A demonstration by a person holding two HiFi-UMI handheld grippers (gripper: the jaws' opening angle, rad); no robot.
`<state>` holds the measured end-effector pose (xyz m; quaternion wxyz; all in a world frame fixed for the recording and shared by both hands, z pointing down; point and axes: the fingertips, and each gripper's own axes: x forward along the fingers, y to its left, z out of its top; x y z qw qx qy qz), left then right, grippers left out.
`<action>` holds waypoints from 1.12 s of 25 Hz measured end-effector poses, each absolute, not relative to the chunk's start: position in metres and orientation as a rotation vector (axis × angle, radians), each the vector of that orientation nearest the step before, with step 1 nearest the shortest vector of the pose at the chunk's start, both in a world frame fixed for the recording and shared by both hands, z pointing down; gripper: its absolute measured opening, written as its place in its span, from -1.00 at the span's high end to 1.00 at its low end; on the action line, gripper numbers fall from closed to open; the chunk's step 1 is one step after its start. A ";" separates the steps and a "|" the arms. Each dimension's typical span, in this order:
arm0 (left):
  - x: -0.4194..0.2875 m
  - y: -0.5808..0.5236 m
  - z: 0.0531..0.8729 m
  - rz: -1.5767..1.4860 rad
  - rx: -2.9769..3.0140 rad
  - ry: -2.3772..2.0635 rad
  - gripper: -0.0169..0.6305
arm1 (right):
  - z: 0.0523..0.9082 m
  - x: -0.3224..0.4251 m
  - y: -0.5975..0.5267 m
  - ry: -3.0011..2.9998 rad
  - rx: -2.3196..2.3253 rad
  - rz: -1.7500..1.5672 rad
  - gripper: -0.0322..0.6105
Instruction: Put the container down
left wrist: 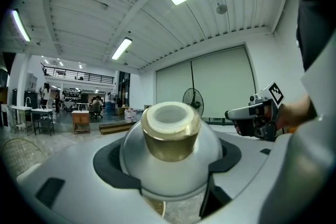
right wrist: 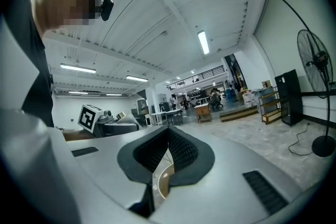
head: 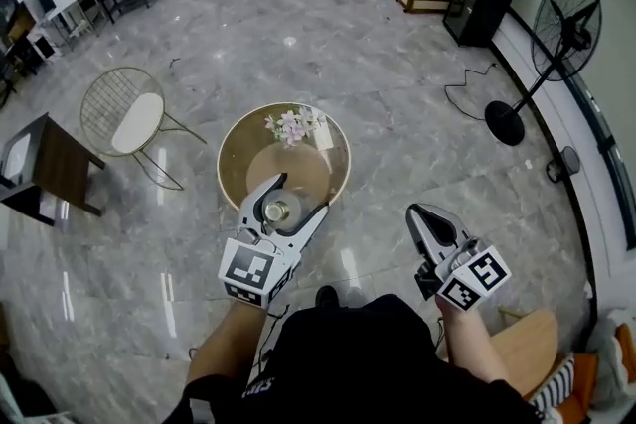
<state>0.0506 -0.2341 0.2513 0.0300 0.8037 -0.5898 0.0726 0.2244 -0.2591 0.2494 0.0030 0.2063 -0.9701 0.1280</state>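
The container (head: 276, 211) is a round silvery jar with a gold neck and a pale open mouth. My left gripper (head: 288, 204) is shut on the container and holds it upright above the near edge of the round gold table (head: 237, 149). In the left gripper view the container (left wrist: 170, 149) fills the space between the dark pads (left wrist: 107, 165) of my left gripper (left wrist: 168, 168). My right gripper (head: 429, 225) hangs over the floor to the right of the table, apart from it. Its jaws (right wrist: 168, 136) are shut with nothing between them.
A spray of pale flowers (head: 293, 124) lies at the table's far side. A wire chair (head: 124, 119) and a dark side table (head: 55, 164) stand to the left. A standing fan (head: 556, 35) is at the far right, and a wooden seat (head: 522, 348) is near my right side.
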 end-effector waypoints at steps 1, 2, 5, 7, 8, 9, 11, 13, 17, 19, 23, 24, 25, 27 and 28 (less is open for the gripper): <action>0.045 -0.237 0.258 0.225 2.446 -1.832 -0.11 | 0.251 0.219 -0.267 -3.044 0.618 0.406 0.85; 0.040 -0.240 0.262 0.226 2.417 -1.851 -0.11 | 0.253 0.213 -0.275 -3.046 0.592 0.412 0.85; 0.027 -0.253 0.261 0.238 2.361 -1.928 -0.11 | 0.259 0.196 -0.304 -3.060 0.504 0.429 0.85; 0.020 -0.263 0.266 0.250 2.307 -1.974 -0.11 | 0.264 0.186 -0.323 -3.066 0.433 0.445 0.85; 0.018 -0.268 0.268 0.255 2.276 -1.996 -0.11 | 0.266 0.182 -0.333 -3.070 0.394 0.453 0.85; 0.016 -0.274 0.271 0.260 2.245 -2.018 -0.11 | 0.267 0.179 -0.344 -3.074 0.353 0.459 0.85; 0.015 -0.290 0.275 0.265 2.184 -2.069 -0.11 | 0.271 0.174 -0.367 -3.078 0.266 0.459 0.85; 0.015 -0.308 0.278 0.252 2.115 -2.130 -0.11 | 0.278 0.174 -0.395 -3.065 0.185 0.457 0.85; 0.026 -0.345 0.280 0.224 1.976 -2.240 -0.11 | 0.290 0.184 -0.457 -3.030 0.041 0.457 0.85; 0.032 -0.364 0.279 0.211 1.914 -2.284 -0.11 | 0.293 0.188 -0.484 -3.012 -0.040 0.456 0.85; 0.045 -0.382 0.280 0.176 1.791 -2.371 -0.11 | 0.301 0.193 -0.518 -2.971 -0.188 0.430 0.85; 0.048 -0.383 0.282 0.176 1.760 -2.385 -0.11 | 0.301 0.192 -0.523 -2.969 -0.218 0.430 0.85; 0.051 -0.383 0.284 0.178 1.731 -2.396 -0.11 | 0.301 0.192 -0.528 -2.969 -0.244 0.435 0.85; 0.055 -0.381 0.289 0.182 1.681 -2.410 -0.11 | 0.301 0.189 -0.532 -2.966 -0.285 0.449 0.85; 0.055 -0.378 0.291 0.183 1.660 -2.415 -0.11 | 0.301 0.186 -0.531 -2.963 -0.303 0.452 0.85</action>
